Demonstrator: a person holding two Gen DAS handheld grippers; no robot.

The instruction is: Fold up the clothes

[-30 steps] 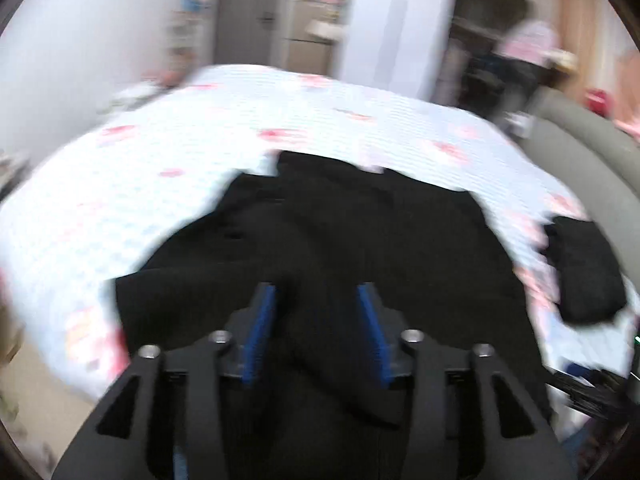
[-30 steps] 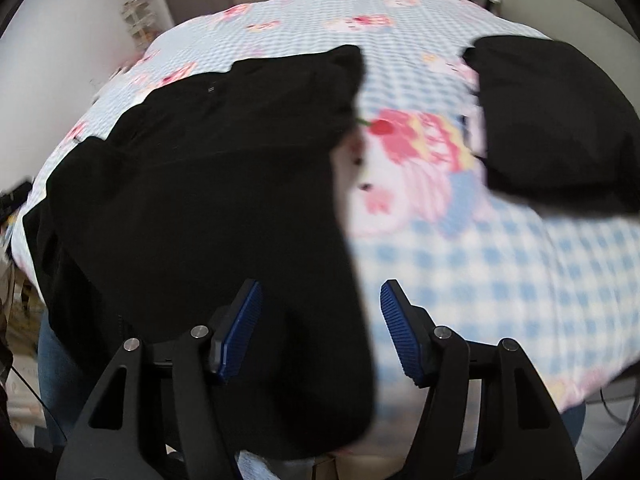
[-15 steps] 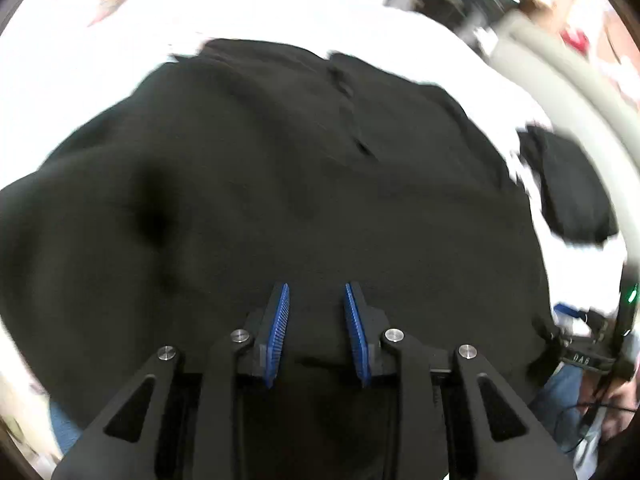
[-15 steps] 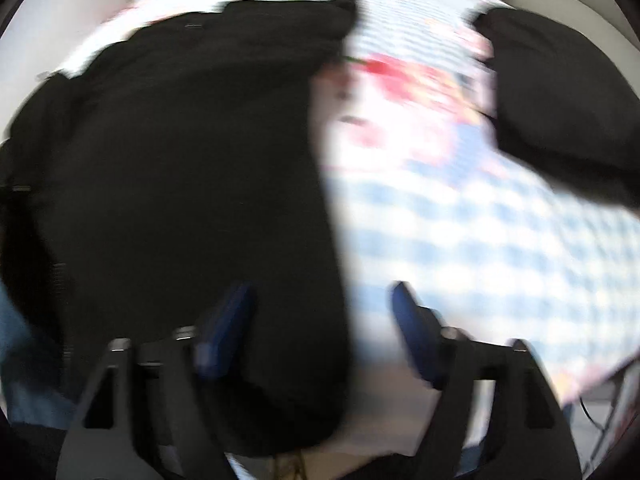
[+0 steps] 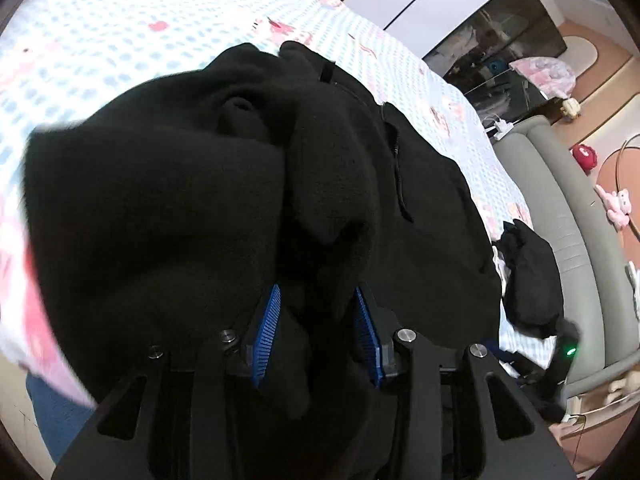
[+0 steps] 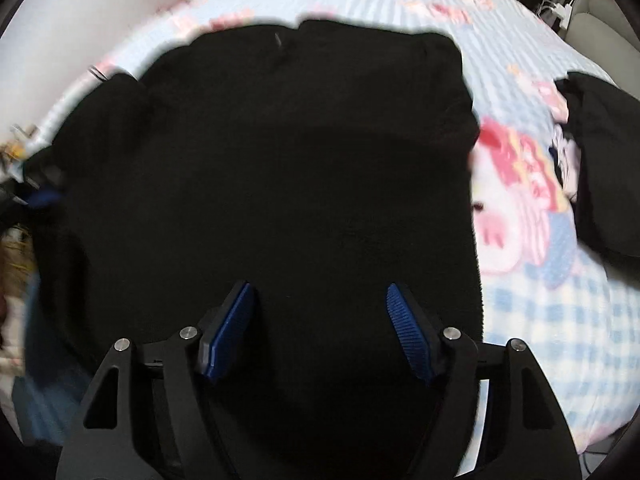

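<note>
A large black garment point(image 5: 180, 200) lies bunched on the bed, with folds rising toward the left wrist camera. My left gripper point(image 5: 320, 322) has its blue pads point(image 5: 272, 320) pressed into a thick fold of this fabric, which fills the space between them. In the right wrist view the same black garment point(image 6: 300, 152) spreads flat and wide. My right gripper point(image 6: 322, 320) hovers over its near edge, jaws wide apart, with cloth below but nothing pinched.
The bed sheet point(image 6: 540, 320) is light blue check with pink cartoon prints. A second, folded black garment point(image 6: 608, 160) point(image 5: 528, 280) lies to the right. A grey padded bed frame point(image 5: 560, 200) runs along the right side, with room clutter beyond.
The left gripper came down onto the garment and its pads narrowed around a fold, which now bunches up. The right gripper shifted left, from the garment's right edge to over its middle, staying open.
</note>
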